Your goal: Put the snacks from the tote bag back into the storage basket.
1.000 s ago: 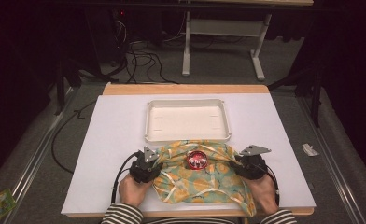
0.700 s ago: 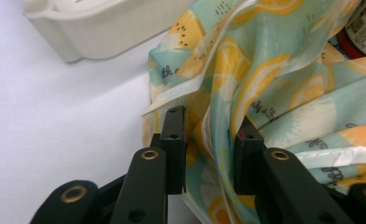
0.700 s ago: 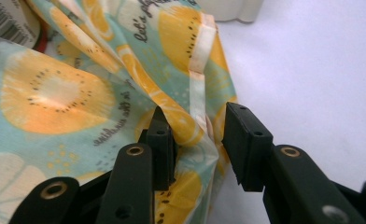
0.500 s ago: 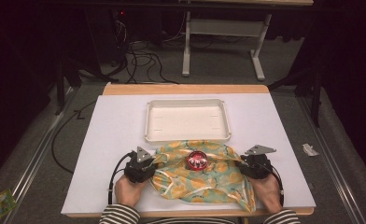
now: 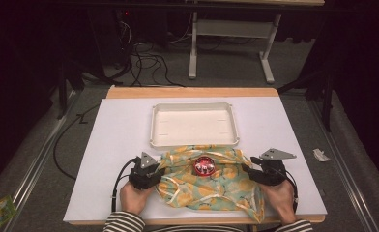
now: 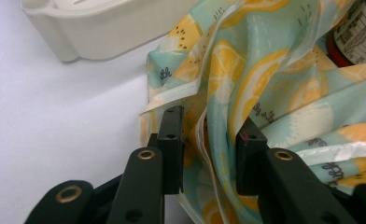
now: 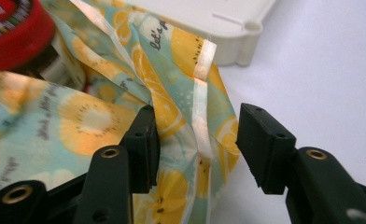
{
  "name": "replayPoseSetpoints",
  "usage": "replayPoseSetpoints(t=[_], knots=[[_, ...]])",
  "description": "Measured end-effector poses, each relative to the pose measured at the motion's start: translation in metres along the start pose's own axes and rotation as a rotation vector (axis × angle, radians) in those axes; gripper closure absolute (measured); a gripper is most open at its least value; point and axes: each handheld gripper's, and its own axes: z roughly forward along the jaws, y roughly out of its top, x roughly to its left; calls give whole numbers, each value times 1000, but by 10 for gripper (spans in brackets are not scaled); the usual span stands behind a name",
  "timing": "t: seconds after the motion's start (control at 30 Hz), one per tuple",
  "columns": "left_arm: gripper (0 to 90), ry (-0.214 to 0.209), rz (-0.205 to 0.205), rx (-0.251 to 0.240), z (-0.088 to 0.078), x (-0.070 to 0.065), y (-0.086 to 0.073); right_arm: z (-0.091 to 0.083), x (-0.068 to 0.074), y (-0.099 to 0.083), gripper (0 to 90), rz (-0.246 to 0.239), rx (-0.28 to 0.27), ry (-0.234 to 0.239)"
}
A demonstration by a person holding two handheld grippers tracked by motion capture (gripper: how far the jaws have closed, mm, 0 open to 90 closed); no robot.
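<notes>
We see a crumpled plastic bag (image 5: 211,186) printed with orange and lemon slices on a pale teal ground, glossy, with a whitish seam strip running along its edge and small dark lettering among the fruit; it lies bunched between the two grippers on the white table (image 5: 105,145). The left gripper (image 6: 207,140) has a fold of the bag between its jaws, which stand apart around the film, and whether the pads press on it we cannot tell; they have just been opening a little. The right gripper (image 7: 195,140) has its jaws spread wide, having just been opening, with the bag's seamed edge lying loose between them, near the inner pad and clear of the outer one. Just beyond both grippers, nestled in the folds, sits a jar with a red lid (image 5: 204,166). Farther ahead of the jaws, just past the bag, rests a shallow white tray (image 5: 193,143)
</notes>
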Motion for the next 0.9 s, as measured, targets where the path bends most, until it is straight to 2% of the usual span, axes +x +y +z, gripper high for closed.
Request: replayPoseSetpoints(t=[0.17,0.4,0.43,0.47,0.5,0.53,0.57,0.67,0.73,0.77,0.9], knots=[[698,-3,1,0,0,0,0,-14,3,5,487,-1,-48,20],[703,-6,0,-1,0,0,0,-28,12,10,464,-18,-79,54],[704,-6,-1,-3,1,0,0,-28,15,10,502,-25,-81,60],[705,-6,-1,-3,1,0,0,-28,15,10,502,-25,-81,60],[706,-9,-2,-5,1,0,0,-28,20,11,601,-53,-92,69],[708,-9,-2,-5,1,0,0,-28,20,11,601,-53,-92,69],[710,-11,-1,-6,1,-1,1,-26,27,11,727,-64,-97,93],[714,-10,0,-9,0,-1,1,-18,34,14,854,-87,-90,123],[717,-14,-2,-11,0,0,1,-14,37,15,886,-98,-78,134],[722,-17,-4,-13,0,0,1,-3,45,19,900,-122,-46,147],[736,-20,-3,-19,-1,0,1,15,53,24,900,-140,-7,156]])
